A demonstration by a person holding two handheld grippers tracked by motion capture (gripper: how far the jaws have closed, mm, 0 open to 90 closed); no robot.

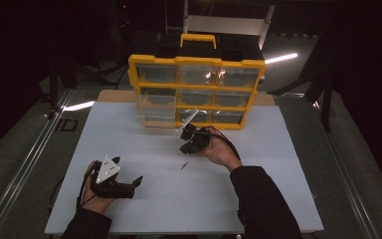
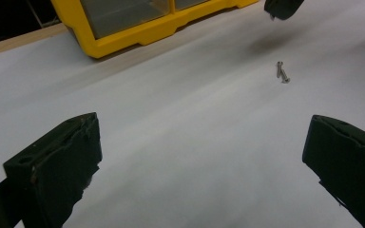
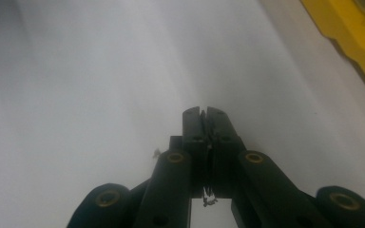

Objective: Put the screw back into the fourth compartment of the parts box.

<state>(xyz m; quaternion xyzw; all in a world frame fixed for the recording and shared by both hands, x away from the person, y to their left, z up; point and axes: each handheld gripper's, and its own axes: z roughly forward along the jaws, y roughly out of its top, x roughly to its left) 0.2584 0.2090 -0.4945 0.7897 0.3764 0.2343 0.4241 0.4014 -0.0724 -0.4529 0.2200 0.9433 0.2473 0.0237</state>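
Left gripper (image 1: pixel 129 185): rests low on the white table (image 1: pixel 129 144) at front left, jaws spread wide with nothing between them.
Screws (image 2: pixel 282 73): two small ones lying together on the table, between the grippers, touching neither.
Right gripper (image 1: pixel 188 135): held above the table just in front of the organiser, jaws pressed together; whether anything is pinched, I cannot tell.
Organiser (image 1: pixel 197 92): yellow, clear drawers, standing at the table's far edge.

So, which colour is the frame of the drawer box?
Yellow frame, clearest in the high view.
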